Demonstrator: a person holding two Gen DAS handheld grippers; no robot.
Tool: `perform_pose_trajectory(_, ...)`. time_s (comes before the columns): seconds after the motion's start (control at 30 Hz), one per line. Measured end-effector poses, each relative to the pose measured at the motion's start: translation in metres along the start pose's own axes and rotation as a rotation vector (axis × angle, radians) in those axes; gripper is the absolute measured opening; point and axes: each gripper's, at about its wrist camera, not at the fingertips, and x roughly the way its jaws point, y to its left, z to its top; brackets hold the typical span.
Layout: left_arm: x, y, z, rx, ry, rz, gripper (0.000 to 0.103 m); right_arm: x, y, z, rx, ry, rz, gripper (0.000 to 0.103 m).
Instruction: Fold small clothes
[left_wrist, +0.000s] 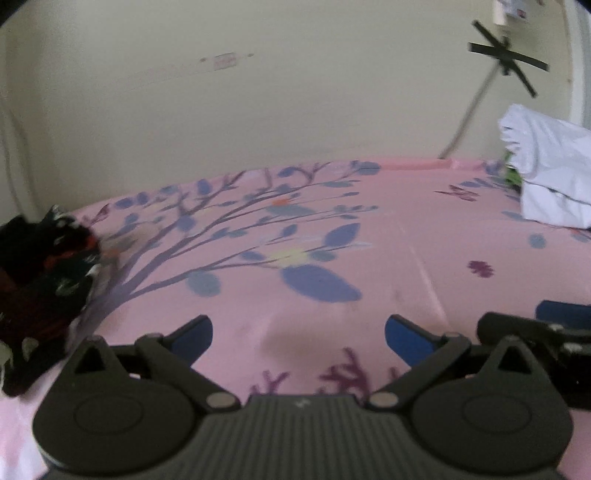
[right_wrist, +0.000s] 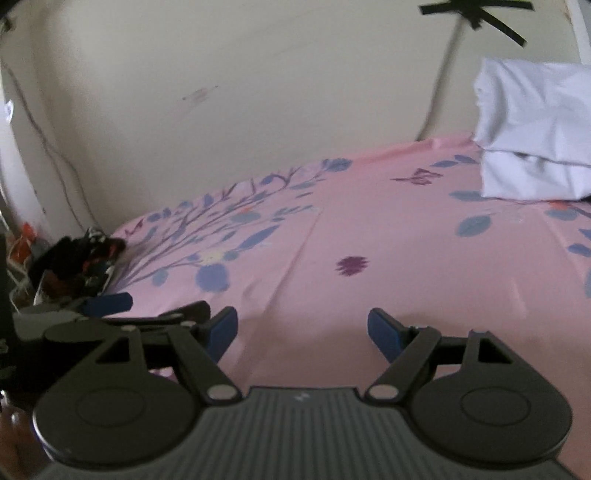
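Both views look low across a bed w/ a smooth pink cotton-like bedsheet (left_wrist: 388, 236), printed w/ blue-grey leaves, thin purple branches and a few small purple blossoms. A long soft crease runs through the sheet in the right wrist view; otherwise it lies mostly flat.

Left tongs (left_wrist: 298, 338): black plastic linkage arms on round ribbed housings, blue pads at the tips. Jaws stand wide apart, nothing between them, only bare sheet below. Right tongs (right_wrist: 302, 332): same build, jaws also apart though a bit narrower, holding nothing. The two tools sit side by side; each shows at the edge of the other's view.

Task items: a crumpled dark pile of small clothes (left_wrist: 40, 280), black fabric w/ white and red print, bunched and lumpy, lies at the far left edge of the bed, left of the left tongs, well apart from the right tongs. Fine detail of the pile is blurred. At the far right a folded white cloth stack (right_wrist: 535, 133), soft w/ rounded folds and a frilly edge, sits on the sheet near the wall.

Behind: matte cream wall (left_wrist: 258, 103), scuffed, w/ a thin grey cable (left_wrist: 469, 114) fixed by crossed strips of black tape (left_wrist: 506, 59).
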Motion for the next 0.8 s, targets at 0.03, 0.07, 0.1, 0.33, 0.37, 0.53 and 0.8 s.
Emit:
perform_pose_trajectory(0.03, 0.000, 0.002, 0.000, -0.014, 0.001, 0.004, 0.103, -0.001, 0.003, 0.000, -0.012, -0.014, -0.012, 0.076)
perform_pose_trajectory(0.07, -0.002, 0.003, 0.000, -0.022, -0.003, 0.004, 0.103, -0.003, 0.004, 0.000, -0.019, -0.027, -0.024, 0.076)
perform_pose_trajectory(0.1, -0.003, 0.002, -0.001, -0.021, -0.011, 0.004, 0.103, -0.005, 0.004, -0.001, -0.018, -0.037, -0.037, 0.078)
perform_pose_trajectory(0.33, -0.008, -0.020, 0.000, 0.011, -0.028, -0.052, 0.103, -0.022, -0.012, -0.007, 0.037, -0.113, -0.158, 0.082)
perform_pose_trajectory(0.37, -0.008, -0.022, 0.001, 0.011, -0.032, -0.058, 0.103, -0.025, -0.014, -0.009, 0.039, -0.126, -0.174, 0.083)
perform_pose_trajectory(0.53, -0.008, -0.039, 0.001, 0.059, -0.048, -0.078, 0.103, -0.037, -0.030, -0.011, 0.075, -0.165, -0.242, 0.083)
perform_pose_trajectory(0.8, -0.009, -0.061, 0.002, 0.118, -0.056, -0.104, 0.103, -0.046, -0.067, -0.006, 0.167, -0.183, -0.317, 0.084)
